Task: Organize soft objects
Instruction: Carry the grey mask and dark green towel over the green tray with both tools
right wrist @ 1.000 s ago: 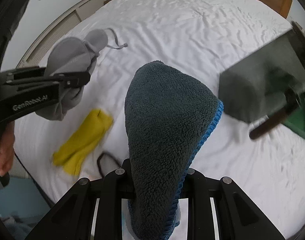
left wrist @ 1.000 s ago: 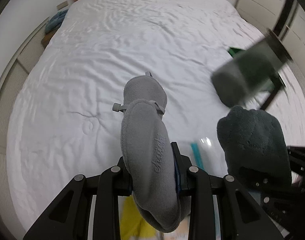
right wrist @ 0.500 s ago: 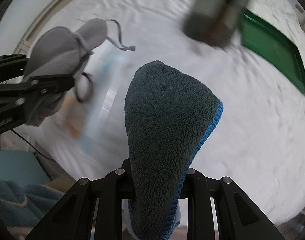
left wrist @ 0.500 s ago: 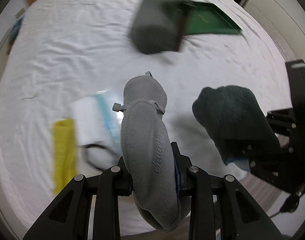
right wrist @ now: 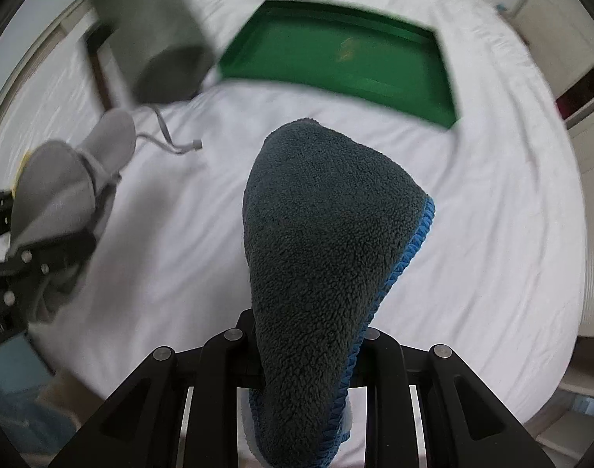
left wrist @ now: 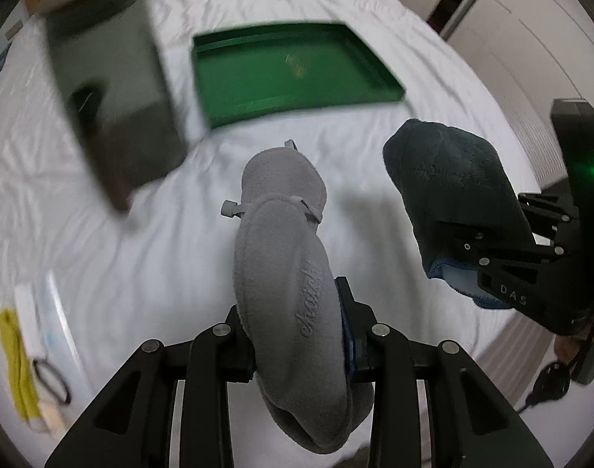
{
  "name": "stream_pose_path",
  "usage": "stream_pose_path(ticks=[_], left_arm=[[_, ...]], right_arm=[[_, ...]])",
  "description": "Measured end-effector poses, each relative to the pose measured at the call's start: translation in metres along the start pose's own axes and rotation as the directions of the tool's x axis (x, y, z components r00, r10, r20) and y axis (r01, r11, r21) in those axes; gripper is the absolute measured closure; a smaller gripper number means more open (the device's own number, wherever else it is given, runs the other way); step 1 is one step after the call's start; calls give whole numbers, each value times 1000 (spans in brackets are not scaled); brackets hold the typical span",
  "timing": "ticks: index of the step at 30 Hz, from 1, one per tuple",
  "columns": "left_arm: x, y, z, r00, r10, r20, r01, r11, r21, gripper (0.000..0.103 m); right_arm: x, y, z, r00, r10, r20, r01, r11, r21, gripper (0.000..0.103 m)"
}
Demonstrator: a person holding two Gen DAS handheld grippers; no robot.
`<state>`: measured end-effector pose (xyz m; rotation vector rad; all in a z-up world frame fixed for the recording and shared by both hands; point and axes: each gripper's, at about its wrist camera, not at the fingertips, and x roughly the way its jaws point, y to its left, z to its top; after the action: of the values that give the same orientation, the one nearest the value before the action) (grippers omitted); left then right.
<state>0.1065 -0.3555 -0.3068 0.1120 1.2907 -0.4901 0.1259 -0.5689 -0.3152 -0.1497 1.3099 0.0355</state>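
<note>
Grey fleece pouch (left wrist: 285, 273) in left tongs (left wrist: 297, 345)

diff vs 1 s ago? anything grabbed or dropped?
Nothing grabbed or dropped. Both cameras swung right across the bed: the green tray, a sliver at the edge before, now lies ahead in both views; the yellow cloth slid to the left edge. Unchanged: left gripper clamps the grey pouch, right gripper the dark towel.
</note>
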Motion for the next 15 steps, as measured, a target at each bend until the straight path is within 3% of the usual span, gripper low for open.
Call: stream_pose_path(ticks=[5, 9, 15], left_arm=[[18, -9, 72, 994, 39, 104, -32, 997, -75, 74], [36, 1, 134, 977, 107, 183, -80, 986, -149, 73], [86, 30, 205, 957, 202, 210, -153, 961, -229, 73]], right_arm=[[-11, -56, 48, 990, -31, 141, 27, 999, 25, 81], [-16, -83, 88, 971, -45, 236, 42, 999, 18, 80], [22, -101, 159, 947, -31, 320, 19, 999, 41, 80]])
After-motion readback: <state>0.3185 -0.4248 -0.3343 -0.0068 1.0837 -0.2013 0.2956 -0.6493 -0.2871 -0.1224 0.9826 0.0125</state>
